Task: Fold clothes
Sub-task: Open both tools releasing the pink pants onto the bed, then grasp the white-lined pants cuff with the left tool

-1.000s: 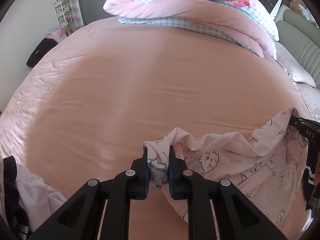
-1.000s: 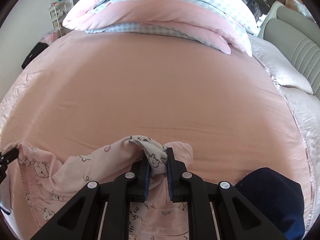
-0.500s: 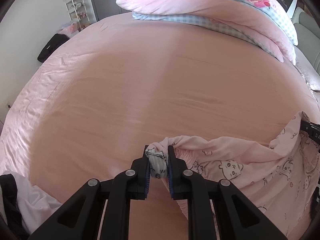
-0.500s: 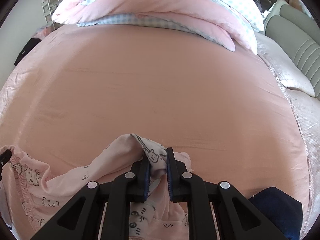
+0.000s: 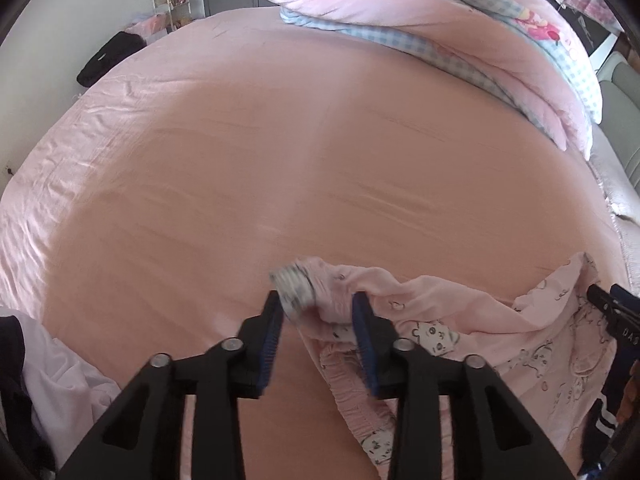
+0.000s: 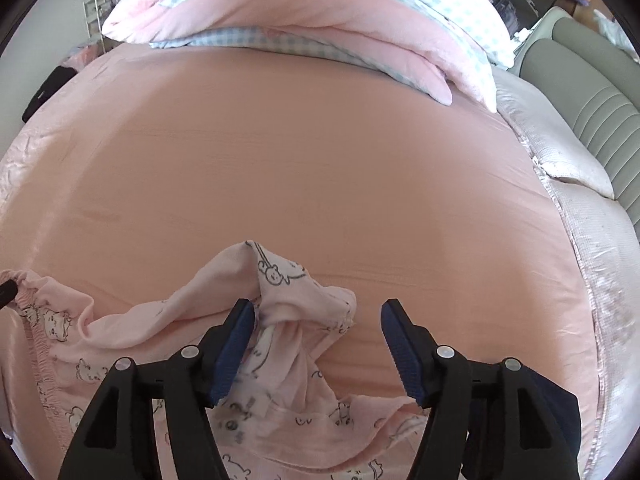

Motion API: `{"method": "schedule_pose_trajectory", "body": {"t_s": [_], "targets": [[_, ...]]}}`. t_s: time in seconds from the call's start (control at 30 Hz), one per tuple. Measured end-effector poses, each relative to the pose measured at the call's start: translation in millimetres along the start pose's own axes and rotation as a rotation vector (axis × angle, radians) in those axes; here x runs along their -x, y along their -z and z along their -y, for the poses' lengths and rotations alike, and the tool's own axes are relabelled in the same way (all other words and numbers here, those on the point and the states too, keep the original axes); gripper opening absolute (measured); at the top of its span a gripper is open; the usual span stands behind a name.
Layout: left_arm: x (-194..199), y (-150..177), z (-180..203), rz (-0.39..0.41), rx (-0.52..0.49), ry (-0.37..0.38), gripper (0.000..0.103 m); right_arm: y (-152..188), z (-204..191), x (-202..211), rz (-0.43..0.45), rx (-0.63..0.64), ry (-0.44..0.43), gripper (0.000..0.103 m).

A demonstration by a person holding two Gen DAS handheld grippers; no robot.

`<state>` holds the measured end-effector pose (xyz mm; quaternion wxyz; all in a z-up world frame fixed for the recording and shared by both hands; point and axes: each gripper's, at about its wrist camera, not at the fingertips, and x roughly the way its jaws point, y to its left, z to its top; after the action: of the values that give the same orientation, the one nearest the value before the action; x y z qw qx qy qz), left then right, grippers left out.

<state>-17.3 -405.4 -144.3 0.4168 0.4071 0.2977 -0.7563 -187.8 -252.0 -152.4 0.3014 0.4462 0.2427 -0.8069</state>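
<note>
Pink bear-print cotton garment [image 6: 280, 368] lies crumpled on our pink bed sheet [image 6: 320, 160]. Our left claw [image 5: 318, 316] and right claw [image 6: 318, 324] both gape apart around its bunched edges.

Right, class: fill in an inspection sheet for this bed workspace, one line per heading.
Surface: pink bed sheet, lightly creased.
Job's things: pink cartoon-print garment, bunched at the near edge, elastic waistband showing.
Clutter: white and dark clothing near left; navy item near right.
Grippers: left gripper open, fabric lying between the jaws; right gripper open wide, fabric beside its left finger.
Cables: nothing seen.
Surroundings: folded pink-and-blue duvet, grey headboard, white pillow.
</note>
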Motion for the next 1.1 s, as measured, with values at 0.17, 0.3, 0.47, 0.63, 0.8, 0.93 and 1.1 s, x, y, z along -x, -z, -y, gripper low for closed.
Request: {"method": "schedule_pose_trajectory", "body": {"t_s": [0.17, 0.3, 0.47, 0.63, 0.8, 0.93, 1.1], "targets": [[19.5, 13.5, -4.7, 0.005, 0.064, 0.084, 0.076, 17.5, -1.3, 18.4, 0.038, 0.044, 0.054, 0.067], [25.5, 26.5, 1.7, -0.009, 0.032, 0.086, 0.076, 32.7, -3.7, 29.9, 0.065, 0.071, 0.078, 0.068], [31.1, 45.4, 7.0, -0.032, -0.002, 0.096, 0.076, 45.5, -8.0, 40.0, 0.083, 0.088, 0.083, 0.068], [41.3, 67.4, 10.6, -0.055, -0.021, 0.106, 0.076, 56.3, -20.0, 59.1, 0.106, 0.107, 0.084, 0.068], [50.1, 89.2, 17.2, -0.081, -0.041, 0.128, 0.076, 82.5, -31.6, 89.1, 0.133, 0.103, 0.06, 0.068], [55.0, 106.9, 28.7, -0.1, -0.079, 0.144, 0.076, 102.8, -26.0, 102.6, 0.119, 0.074, 0.038, 0.068], [63.2, 128.9, 37.8, -0.107, -0.087, 0.161, 0.076, 124.4, -22.7, 113.4, 0.111, 0.049, 0.018, 0.068]]}}
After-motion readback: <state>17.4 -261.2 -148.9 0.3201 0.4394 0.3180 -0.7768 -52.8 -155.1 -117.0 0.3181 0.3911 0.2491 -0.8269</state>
